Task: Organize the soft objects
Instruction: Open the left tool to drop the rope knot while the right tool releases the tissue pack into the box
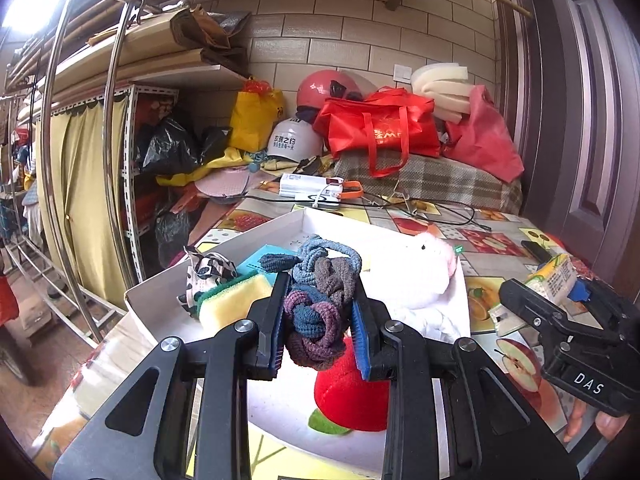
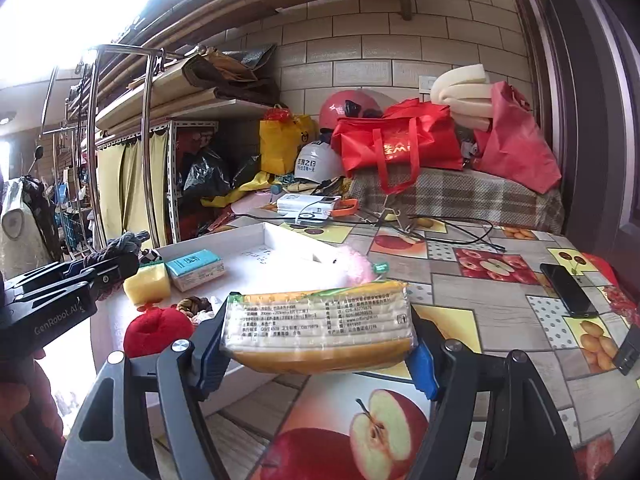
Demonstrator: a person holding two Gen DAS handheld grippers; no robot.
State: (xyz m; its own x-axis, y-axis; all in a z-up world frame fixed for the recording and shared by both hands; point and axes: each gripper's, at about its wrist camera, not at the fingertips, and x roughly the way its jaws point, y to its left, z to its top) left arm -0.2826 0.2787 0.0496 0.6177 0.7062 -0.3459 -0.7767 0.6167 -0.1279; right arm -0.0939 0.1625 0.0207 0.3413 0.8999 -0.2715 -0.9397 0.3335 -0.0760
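Left wrist view first: left gripper (image 1: 320,320) clamped tight on a tangled bunch of hair ties (image 1: 318,300), blue, grey, brown and purple loops squeezed between both pads. Hovering over a white tray (image 1: 160,292) on the fruit-print tablecloth (image 1: 492,240). Inside the tray: yellow sponge (image 1: 232,300) with a green scrub edge, black-and-white patterned cloth (image 1: 208,268) right behind it, teal box (image 1: 256,260), white plush toy (image 1: 416,272) with a pink face toward the tray's right side, red plush apple (image 1: 352,396) directly below the held ties. Off to the right, right gripper (image 1: 532,300) with a plastic-wrapped pack of yellow cloths (image 1: 554,276) pinched in its jaws.

Right wrist view: right gripper (image 2: 320,344) gripping that same pack of yellow cloths (image 2: 320,324) by both ends, printed label facing the camera, held above the tablecloth (image 2: 480,292) just beside the tray (image 2: 256,232). Left gripper (image 2: 116,266) visible at the left edge, hair ties (image 2: 120,246) poking out past its tip. Sponge (image 2: 146,282), teal box (image 2: 196,266) and red apple (image 2: 156,330) all sitting in the tray. Black phone (image 2: 568,290) lying on the table further right, well apart from everything else.
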